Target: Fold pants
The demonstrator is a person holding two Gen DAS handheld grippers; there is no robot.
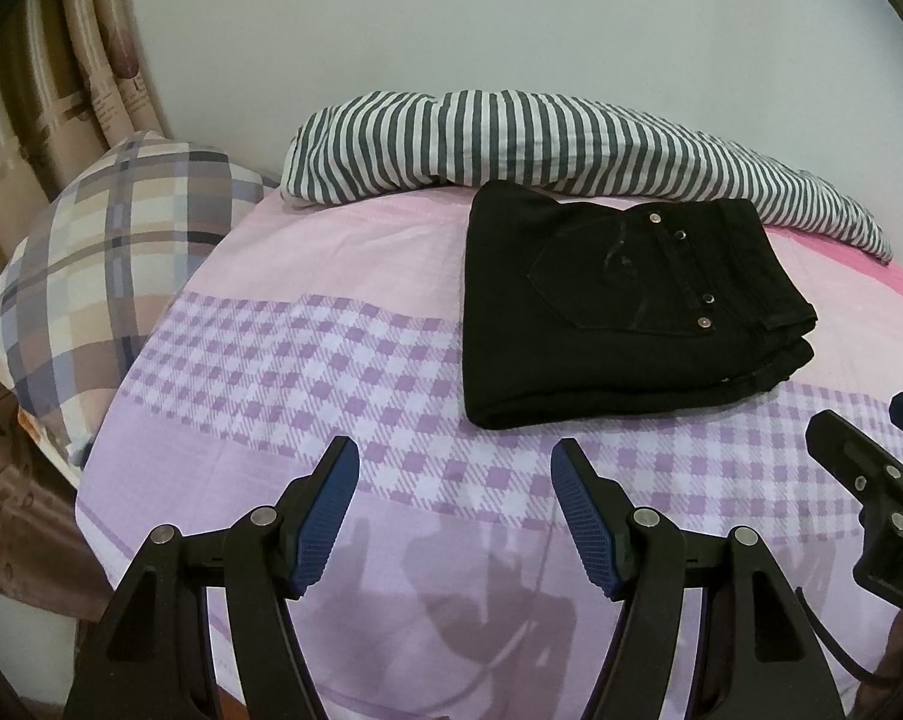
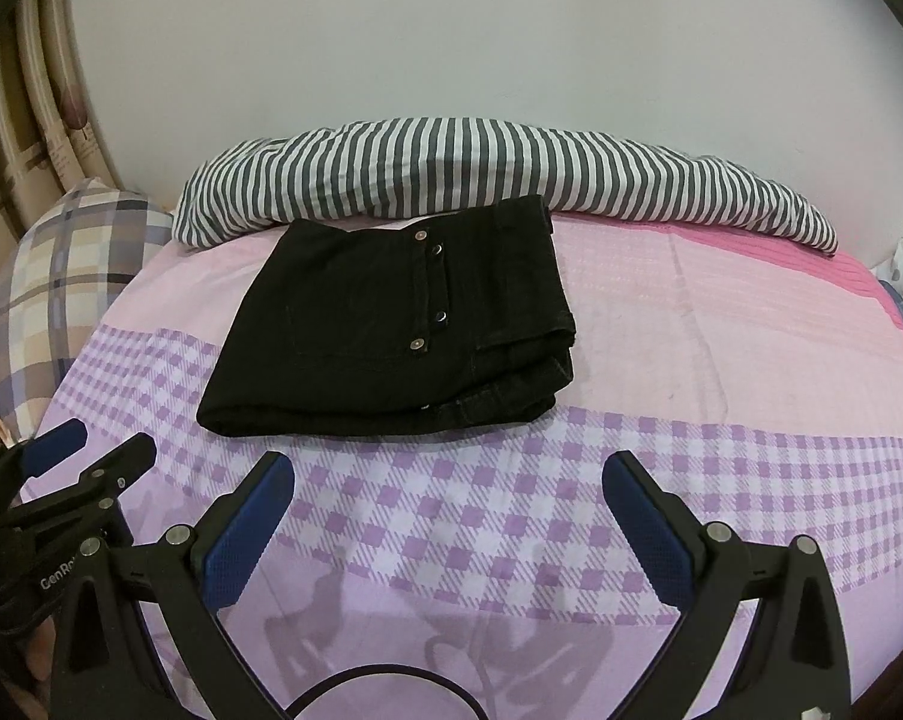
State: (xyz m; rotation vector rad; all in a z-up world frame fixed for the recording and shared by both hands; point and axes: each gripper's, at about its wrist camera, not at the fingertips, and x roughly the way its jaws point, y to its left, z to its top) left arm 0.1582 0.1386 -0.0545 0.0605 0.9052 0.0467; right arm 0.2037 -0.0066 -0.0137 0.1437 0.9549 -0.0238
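Black pants (image 1: 619, 312) lie folded into a compact rectangle on the bed, a back pocket and metal rivets facing up; the right wrist view shows the pants (image 2: 391, 324) left of centre. My left gripper (image 1: 454, 462) hovers open over the checked sheet, short of the pants' near edge, nothing between its blue pads. My right gripper (image 2: 448, 474) is also open and empty, held back from the pants. Each gripper shows at the side of the other's view: the right gripper (image 1: 871, 420) at the right edge, the left gripper (image 2: 103, 438) at the lower left.
A pink and purple checked sheet (image 1: 331, 360) covers the bed. A grey-and-white striped blanket (image 1: 511, 138) lies rolled along the far edge by the wall. A plaid pillow (image 1: 103, 252) sits at the left, curtains (image 1: 49, 90) behind it.
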